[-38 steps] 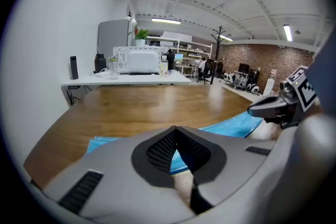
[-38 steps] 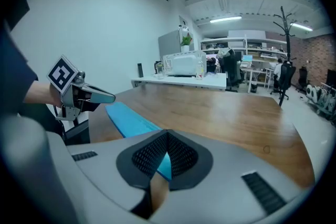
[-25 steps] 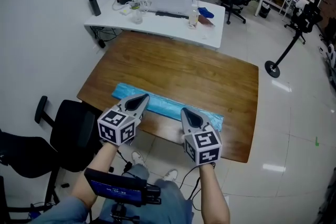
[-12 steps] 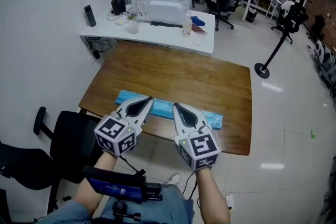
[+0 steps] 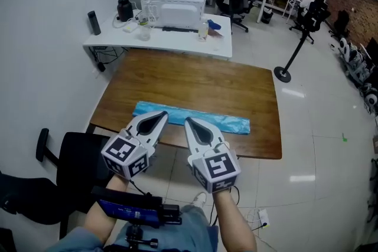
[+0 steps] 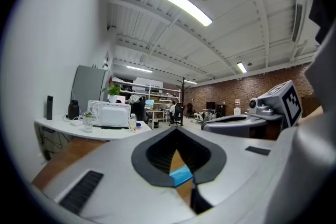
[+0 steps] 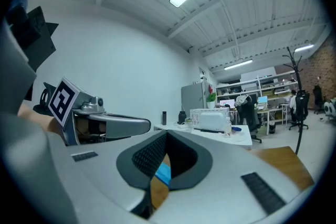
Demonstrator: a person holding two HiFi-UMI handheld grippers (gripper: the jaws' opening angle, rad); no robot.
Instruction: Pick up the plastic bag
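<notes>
L tool (image 5: 162, 117); R tool (image 5: 189, 124): jaws together | plastic bag (image 5: 230, 123) by table (image 5: 195, 79) front edge

Ceiling strip lights (image 6: 181, 3) are shining brightly and evenly; both gripper views are warping and darkening at the edges.

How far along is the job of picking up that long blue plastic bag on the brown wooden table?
Done: nothing yet; the long blue plastic bag lies flat on the brown wooden table. In hand: the left gripper and right gripper hover by the table's near edge, both shut and empty. Left: open, grip the bag, lift it.
</notes>
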